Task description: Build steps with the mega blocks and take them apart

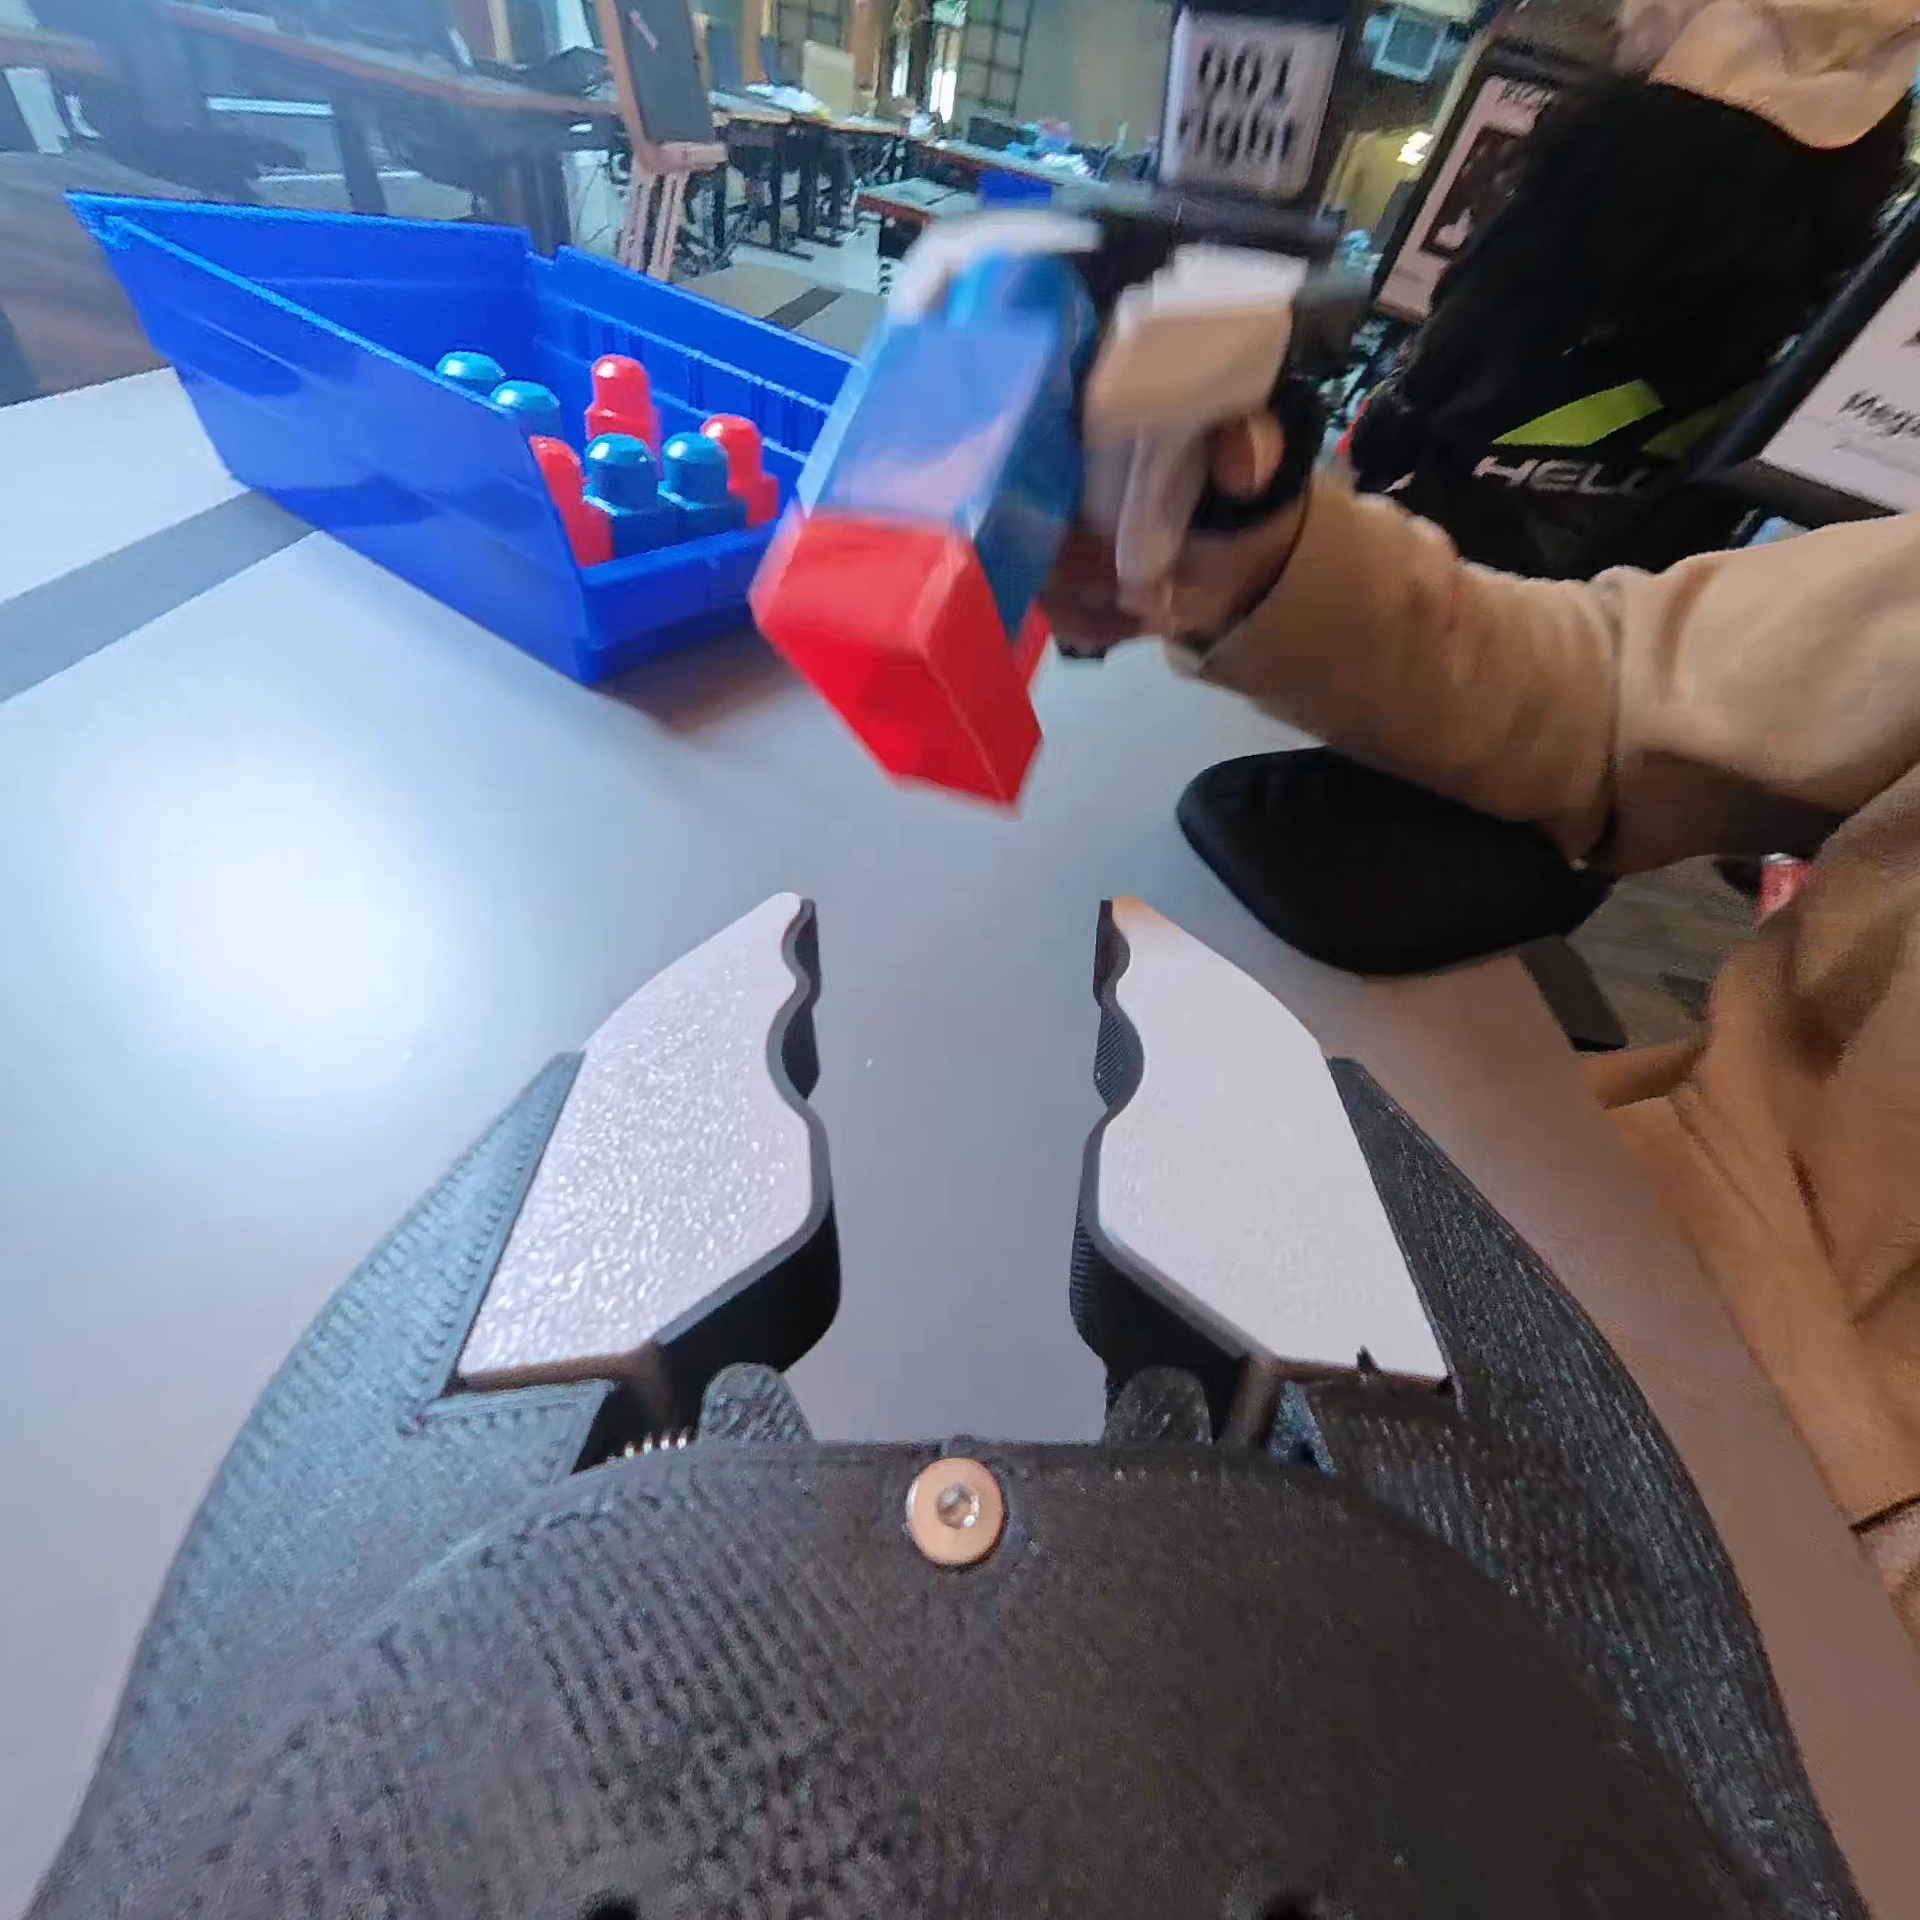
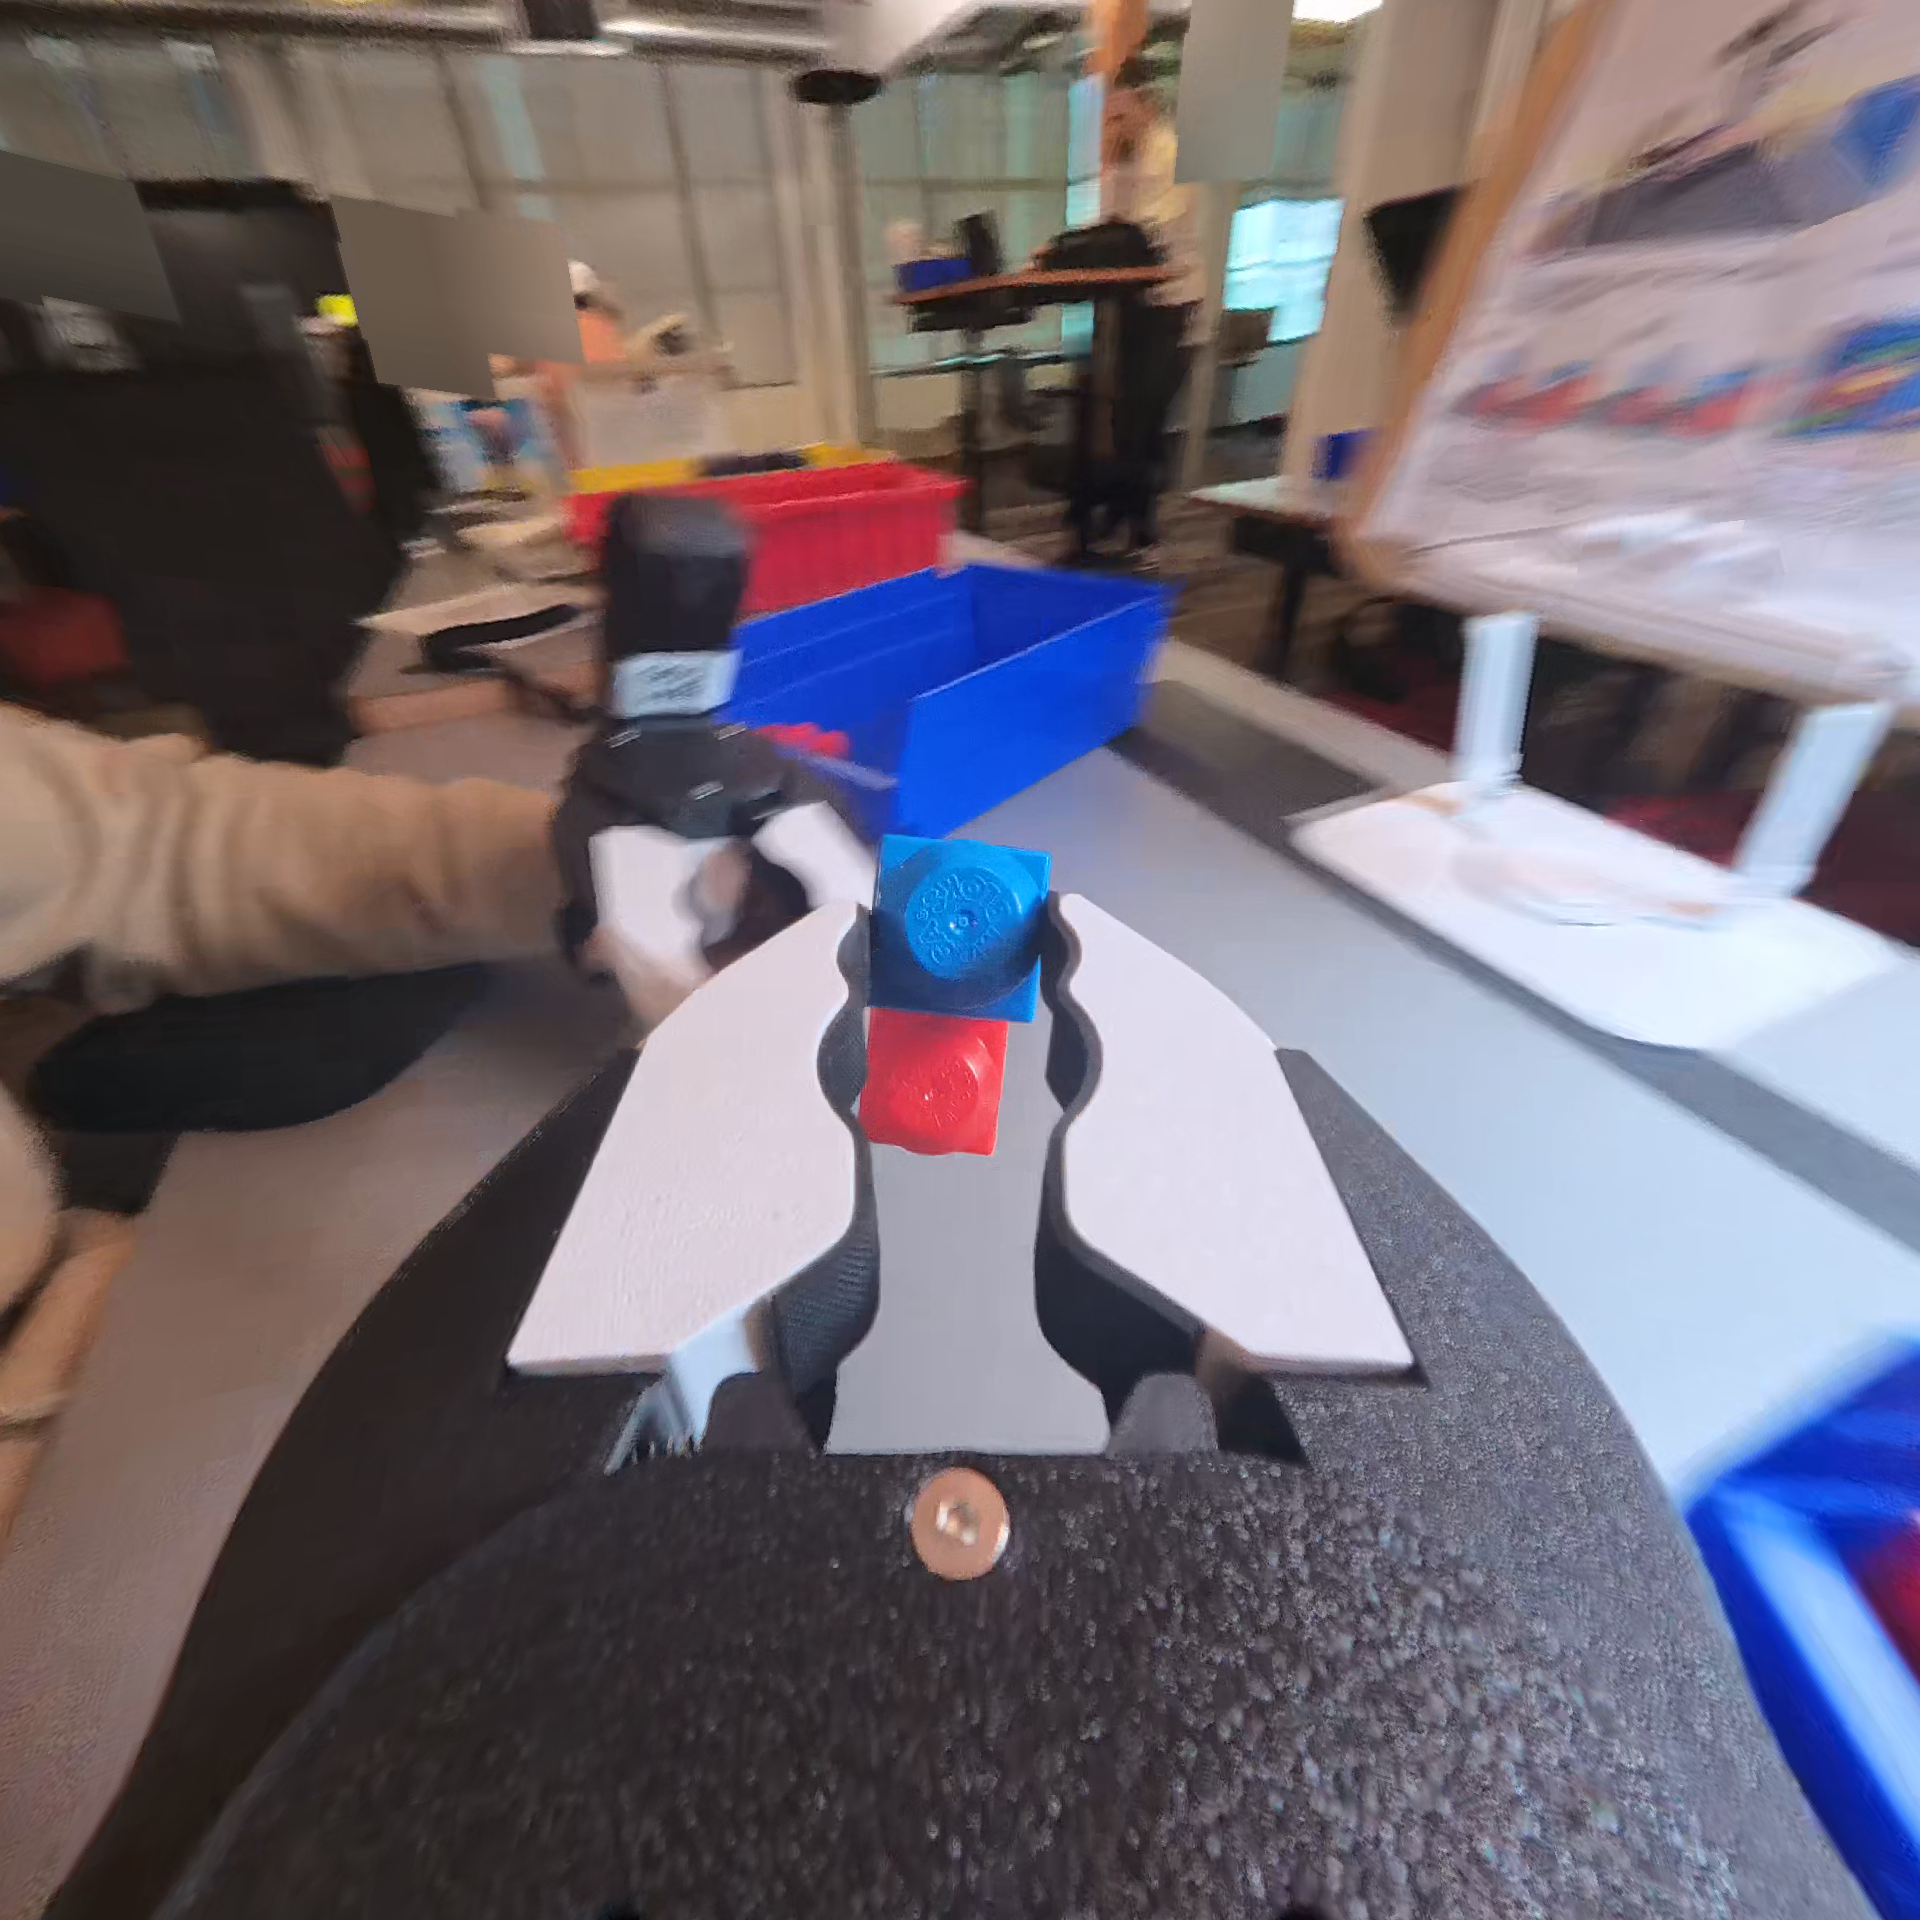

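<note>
Above bare grey table (image 1: 312, 883), right gripper (image 2: 956, 935) clamping blue block (image 2: 961, 925) with red block (image 2: 930, 1086) attached, left gripper (image 1: 956, 914) spread, empty.

held blocks: 2 (blue block (image 2: 961, 925), red block (image 2: 930, 1086)) | blue bins (image 2: 1018, 686) (image 2: 1818, 1621): 2 | red bin (image 2: 831, 530): 1 | studs (image 1: 620, 457) showing in bin: 7

Raised lettering ringing blue block's stud (image 2: 964, 923), centre frame. White lettering across black jacket (image 1: 1558, 473), right. Printed poster (image 2: 1683, 343), upper right, too blurred to read.
</note>
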Tool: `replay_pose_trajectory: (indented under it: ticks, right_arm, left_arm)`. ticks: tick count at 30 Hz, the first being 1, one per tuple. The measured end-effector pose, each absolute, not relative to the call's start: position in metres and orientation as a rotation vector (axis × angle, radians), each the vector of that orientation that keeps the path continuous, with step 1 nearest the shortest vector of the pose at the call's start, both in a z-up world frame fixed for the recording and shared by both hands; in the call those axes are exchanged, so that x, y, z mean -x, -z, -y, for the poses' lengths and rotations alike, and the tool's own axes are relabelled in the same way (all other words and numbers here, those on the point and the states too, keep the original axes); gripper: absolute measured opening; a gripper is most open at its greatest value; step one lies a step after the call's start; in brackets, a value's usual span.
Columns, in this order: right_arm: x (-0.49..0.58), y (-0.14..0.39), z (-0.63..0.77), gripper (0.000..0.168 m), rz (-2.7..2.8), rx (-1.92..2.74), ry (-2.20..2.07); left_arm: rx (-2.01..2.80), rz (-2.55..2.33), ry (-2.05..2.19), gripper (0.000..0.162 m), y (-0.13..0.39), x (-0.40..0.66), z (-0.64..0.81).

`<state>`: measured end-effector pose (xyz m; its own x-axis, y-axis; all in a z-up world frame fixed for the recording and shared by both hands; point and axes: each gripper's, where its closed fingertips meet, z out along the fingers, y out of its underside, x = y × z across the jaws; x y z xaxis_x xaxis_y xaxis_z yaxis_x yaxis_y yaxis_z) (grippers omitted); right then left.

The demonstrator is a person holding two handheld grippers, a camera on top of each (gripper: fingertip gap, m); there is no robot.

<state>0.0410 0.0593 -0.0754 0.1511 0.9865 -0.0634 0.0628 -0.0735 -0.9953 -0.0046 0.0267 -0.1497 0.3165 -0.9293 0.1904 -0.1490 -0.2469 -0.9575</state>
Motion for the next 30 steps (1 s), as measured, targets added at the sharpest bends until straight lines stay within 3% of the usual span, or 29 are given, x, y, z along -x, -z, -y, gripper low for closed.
replay_pose_trajectory:
  ticks: [4, 7, 12, 20, 22, 26, 30]
  right_arm:
    - [-0.121, 0.024, -0.158, 0.031, 0.825, 1.513, -0.665]
    - [-0.185, 0.020, -0.247, 0.031, 0.706, 1.727, -0.299]
    - [-0.250, 0.091, -0.352, 0.031, 0.546, 2.145, -0.065]
    - [-0.274, 0.180, -0.385, 0.032, 0.365, 2.472, 0.155]
    - [-0.273, 0.192, -0.381, 0.043, 0.347, 2.531, 0.130]
    - [-0.271, 0.155, -0.392, 0.055, 0.325, 2.357, 0.114]
    - [-0.217, 0.074, -0.374, 0.050, 0.408, 1.980, -0.147]
  left_arm:
    - [1.636, -1.014, 0.973, 0.040, 0.153, 0.008, -0.030]
    - [1.638, -1.034, 0.965, 0.035, 0.157, 0.006, -0.029]
    - [1.662, -1.121, 0.905, 0.030, 0.173, -0.003, -0.020]
    - [1.685, -1.120, 0.865, 0.022, 0.182, -0.005, -0.022]
    - [1.690, -1.112, 0.858, 0.021, 0.184, -0.002, -0.024]
    - [1.699, -1.079, 0.852, 0.019, 0.185, 0.002, -0.031]
    - [1.675, -1.008, 0.800, 0.019, 0.174, 0.013, -0.044]
